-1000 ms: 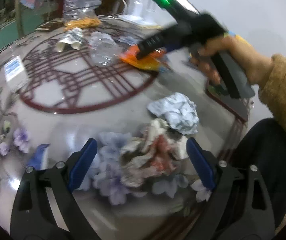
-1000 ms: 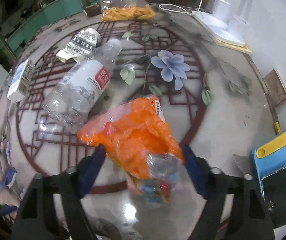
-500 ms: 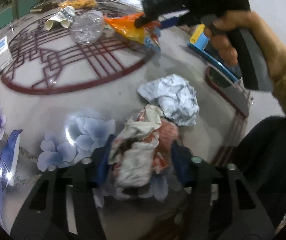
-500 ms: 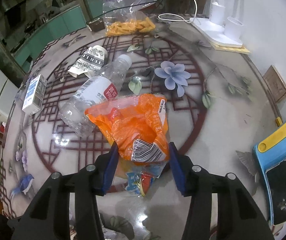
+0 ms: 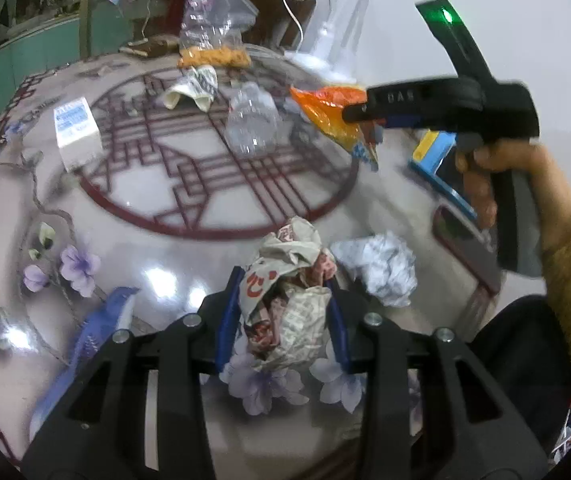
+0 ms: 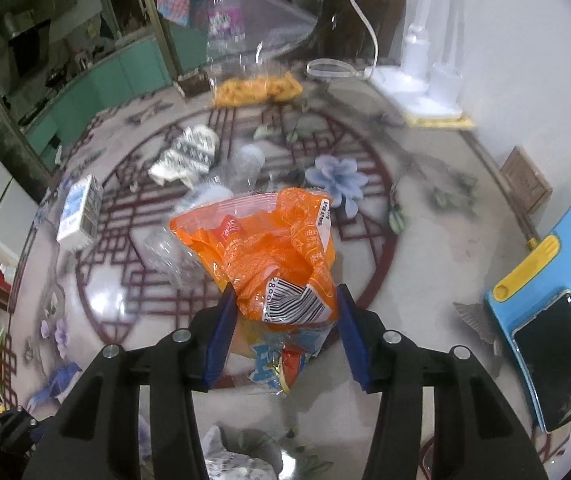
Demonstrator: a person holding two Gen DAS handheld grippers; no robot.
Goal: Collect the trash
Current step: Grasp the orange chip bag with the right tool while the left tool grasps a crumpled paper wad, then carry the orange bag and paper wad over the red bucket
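Nearest, at six o'clock of the left wrist view: left gripper (image 5: 283,316), jaws closing with the crumpled printed paper wad (image 5: 285,300) pressed between the blue pads, just above the glossy flowered table (image 5: 145,208). Likely feather-light, soft and springy; squashes rather than slips, so a bite across the thick middle suits it. Just beside, at about four o'clock of it: crumpled white paper ball (image 5: 377,268), not yet taken, probably just as light; best pinched across its bulk. Farther, at one o'clock: right gripper (image 6: 283,328), clamped on the lower end of the orange snack bag (image 6: 269,248), lifted clear of the tabletop. Thin slick film, floppy, prone to sliding out; grip near the crimped seam by the barcode seems safest. Beyond, toward twelve: crushed clear plastic bottle (image 5: 251,124), springy and slippery, best taken across the dented waist. Then a crumpled patterned wrapper (image 5: 193,88); at ten o'clock a small white carton (image 5: 75,130), stiff and easily pinched across its narrow faces.
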